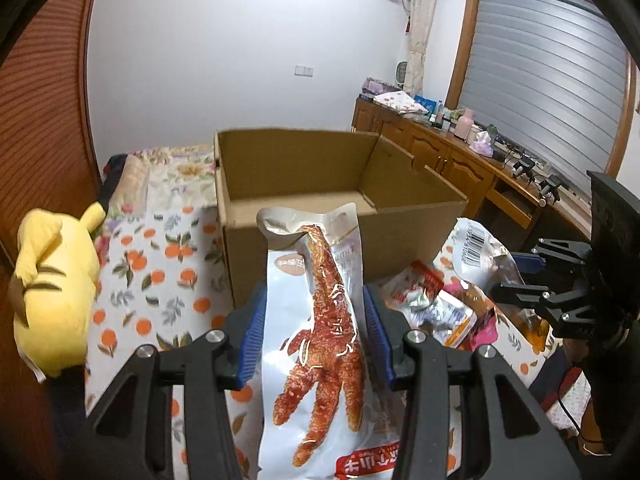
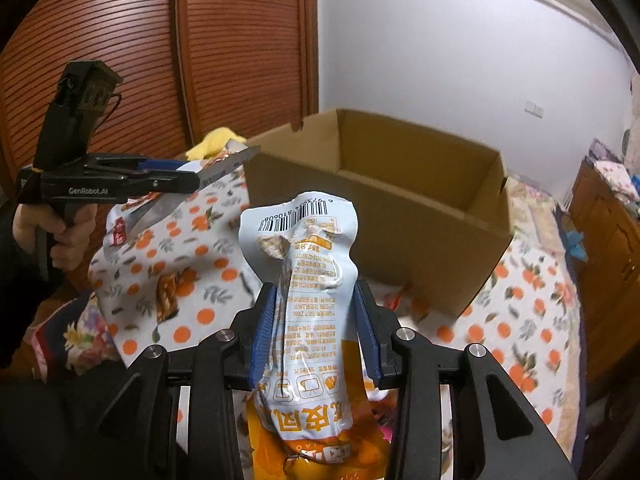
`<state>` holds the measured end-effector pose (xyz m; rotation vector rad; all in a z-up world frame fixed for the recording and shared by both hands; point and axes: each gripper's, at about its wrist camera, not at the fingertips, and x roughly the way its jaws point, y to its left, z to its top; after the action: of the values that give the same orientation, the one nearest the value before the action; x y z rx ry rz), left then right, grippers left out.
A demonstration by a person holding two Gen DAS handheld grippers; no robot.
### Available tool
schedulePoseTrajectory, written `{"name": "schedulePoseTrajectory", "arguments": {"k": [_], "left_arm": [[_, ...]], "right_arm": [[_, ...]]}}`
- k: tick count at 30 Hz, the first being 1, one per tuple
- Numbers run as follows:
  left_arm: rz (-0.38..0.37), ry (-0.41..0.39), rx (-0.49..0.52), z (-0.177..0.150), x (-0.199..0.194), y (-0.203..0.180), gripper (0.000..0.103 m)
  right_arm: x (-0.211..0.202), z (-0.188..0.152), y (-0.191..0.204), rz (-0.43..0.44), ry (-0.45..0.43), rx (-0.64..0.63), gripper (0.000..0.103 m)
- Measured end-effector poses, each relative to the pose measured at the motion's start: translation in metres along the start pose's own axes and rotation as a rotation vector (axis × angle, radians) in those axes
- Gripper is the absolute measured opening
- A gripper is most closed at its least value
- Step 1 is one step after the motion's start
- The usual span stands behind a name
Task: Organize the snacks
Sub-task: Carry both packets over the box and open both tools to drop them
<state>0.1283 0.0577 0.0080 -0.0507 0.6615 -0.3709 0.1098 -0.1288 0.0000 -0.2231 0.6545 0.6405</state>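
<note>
My left gripper (image 1: 316, 332) is shut on a white snack pack (image 1: 320, 320) printed with a red chicken foot, held upright in front of an open cardboard box (image 1: 304, 168). My right gripper (image 2: 316, 324) is shut on a pale blue and orange snack pack (image 2: 308, 304) with a barcode at its top, held above the bed short of the same box (image 2: 400, 208). In the left wrist view the right gripper (image 1: 516, 280) shows at the right with its pack (image 1: 476, 252). In the right wrist view the left gripper (image 2: 188, 180) shows at the left, held by a hand.
Several loose snack packs (image 1: 440, 308) lie on the orange-patterned bedsheet (image 1: 160, 272) beside the box. A yellow plush toy (image 1: 56, 292) sits at the left. A wooden wardrobe (image 2: 180, 60) stands behind. A cluttered wooden sideboard (image 1: 460, 152) runs along the right under a window.
</note>
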Motion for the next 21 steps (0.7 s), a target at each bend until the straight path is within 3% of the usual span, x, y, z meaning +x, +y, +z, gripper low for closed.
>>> {"name": "schedulePoseTrajectory", "arguments": {"k": [8,21], "left_arm": [[0.005,-0.037,0.039,0.043,0.004,-0.005,0.045],[0.042,-0.049,0.042,0.101,0.044,0.009,0.045]], "right_arm": [[0.003,0.042,-0.015,-0.034,-0.037,-0.028,0.038],[0.036,0.104,-0.048,-0.091,-0.063,-0.056,0.038]]}}
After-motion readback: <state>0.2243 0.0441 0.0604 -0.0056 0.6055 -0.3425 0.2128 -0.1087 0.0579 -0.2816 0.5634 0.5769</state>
